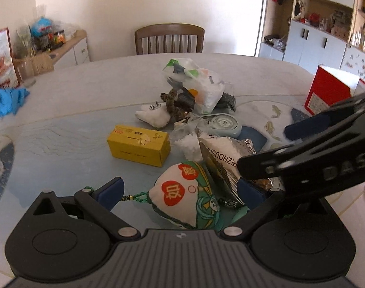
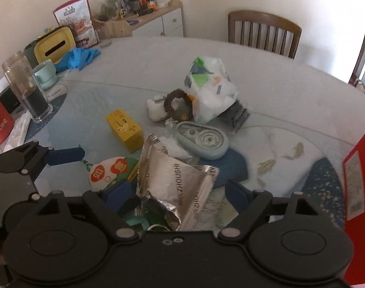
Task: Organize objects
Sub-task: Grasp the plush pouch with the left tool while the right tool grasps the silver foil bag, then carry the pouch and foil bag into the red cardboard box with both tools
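Centrally, the embroidered sachet [image 1: 185, 199] lies flat on the table [image 1: 86, 88], its long axis running from the green tassel cord [image 1: 134, 196] toward the crumpled foil packet [image 1: 220, 158] that touches its far side; left gripper [image 1: 180, 192] is spread wide, its blue pads flanking the sachet without clasping it; right gripper [image 2: 175, 195] is likewise spread wide, straddling the foil packet's near end, holding nothing; beyond the sachet sit a yellow box [image 1: 138, 145], a pale tape dispenser [image 1: 224, 123], a bead bracelet [image 2: 176, 103] and a patterned plastic bag [image 1: 199, 86]; a red carton [image 1: 328, 90] stands well apart from the sachet.
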The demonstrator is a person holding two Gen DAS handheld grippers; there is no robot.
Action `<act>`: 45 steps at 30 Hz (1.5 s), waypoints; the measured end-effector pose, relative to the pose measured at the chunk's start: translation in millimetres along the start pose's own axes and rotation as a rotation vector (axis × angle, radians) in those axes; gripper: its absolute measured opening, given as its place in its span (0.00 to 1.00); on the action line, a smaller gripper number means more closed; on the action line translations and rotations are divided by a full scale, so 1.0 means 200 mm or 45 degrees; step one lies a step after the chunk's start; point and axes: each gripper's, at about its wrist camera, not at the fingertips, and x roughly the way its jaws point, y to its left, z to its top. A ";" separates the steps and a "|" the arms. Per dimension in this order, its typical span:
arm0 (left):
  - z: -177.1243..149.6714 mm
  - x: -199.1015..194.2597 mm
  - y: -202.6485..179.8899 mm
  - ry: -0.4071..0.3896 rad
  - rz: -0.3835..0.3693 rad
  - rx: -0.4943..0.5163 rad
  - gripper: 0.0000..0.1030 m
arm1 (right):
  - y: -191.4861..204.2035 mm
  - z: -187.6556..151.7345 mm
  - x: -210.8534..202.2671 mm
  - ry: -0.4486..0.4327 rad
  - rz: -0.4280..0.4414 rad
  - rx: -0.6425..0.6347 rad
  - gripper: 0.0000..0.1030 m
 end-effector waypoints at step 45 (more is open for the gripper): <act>0.21 -0.19 -0.13 -0.037 -0.202 -0.068 0.49 | -0.18 -0.01 -0.32 -0.024 -0.038 0.204 0.45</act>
